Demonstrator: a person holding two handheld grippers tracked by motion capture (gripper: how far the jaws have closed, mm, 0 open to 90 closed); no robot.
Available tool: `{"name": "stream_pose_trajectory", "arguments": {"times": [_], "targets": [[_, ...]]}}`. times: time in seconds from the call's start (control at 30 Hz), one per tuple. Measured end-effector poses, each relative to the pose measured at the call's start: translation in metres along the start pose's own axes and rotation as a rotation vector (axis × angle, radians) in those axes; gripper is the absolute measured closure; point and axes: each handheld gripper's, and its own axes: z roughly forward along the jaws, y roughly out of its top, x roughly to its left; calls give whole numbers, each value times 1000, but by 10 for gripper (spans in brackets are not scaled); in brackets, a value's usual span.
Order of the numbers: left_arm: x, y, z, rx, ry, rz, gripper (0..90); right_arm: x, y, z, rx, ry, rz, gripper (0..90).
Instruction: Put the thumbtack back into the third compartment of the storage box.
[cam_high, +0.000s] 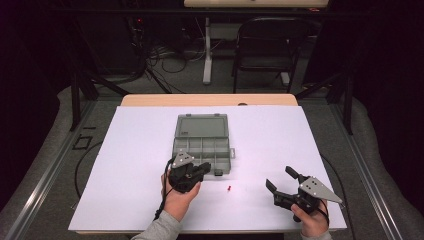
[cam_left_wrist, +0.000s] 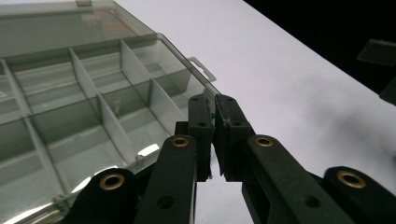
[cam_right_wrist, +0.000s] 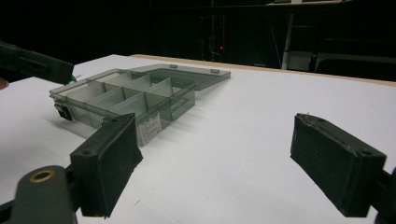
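A clear grey compartment box (cam_high: 202, 147) lies open mid-table, its lid (cam_high: 202, 125) folded flat behind it. My left gripper (cam_high: 205, 168) hovers at the box's near right corner, shut on a small green piece (cam_left_wrist: 214, 115) that barely shows between the pads. The left gripper view looks over the box's divided compartments (cam_left_wrist: 93, 107). A tiny red piece (cam_high: 229, 188) lies on the white sheet between the two grippers. My right gripper (cam_high: 280, 178) rests low near the front right, open, with nothing between its pads (cam_right_wrist: 109, 163). From there the box (cam_right_wrist: 121, 98) and the left gripper (cam_right_wrist: 37, 65) lie ahead to the left.
A white sheet (cam_high: 140, 165) covers most of the wooden table (cam_high: 150, 100), with bare room on all sides of the box. Beyond the far edge stand a folding chair (cam_high: 267, 50), a table leg (cam_high: 207, 50) and floor cables (cam_high: 165, 55).
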Motion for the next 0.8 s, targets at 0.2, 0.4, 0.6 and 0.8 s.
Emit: {"name": "stream_pose_trajectory", "arguments": {"times": [0.2, 0.4, 0.6, 0.8], "targets": [[7, 3, -10, -39, 32, -4, 857, 0, 0, 0, 1, -1, -1, 149], [13, 6, -20, -80, 63, -10, 857, 0, 0, 0, 1, 0, 0, 149], [15, 8, -24, -94, 73, -8, 857, 0, 0, 0, 2, 0, 0, 149], [16, 12, -25, -101, 81, -6, 857, 0, 0, 0, 3, 1, -2, 149]]}}
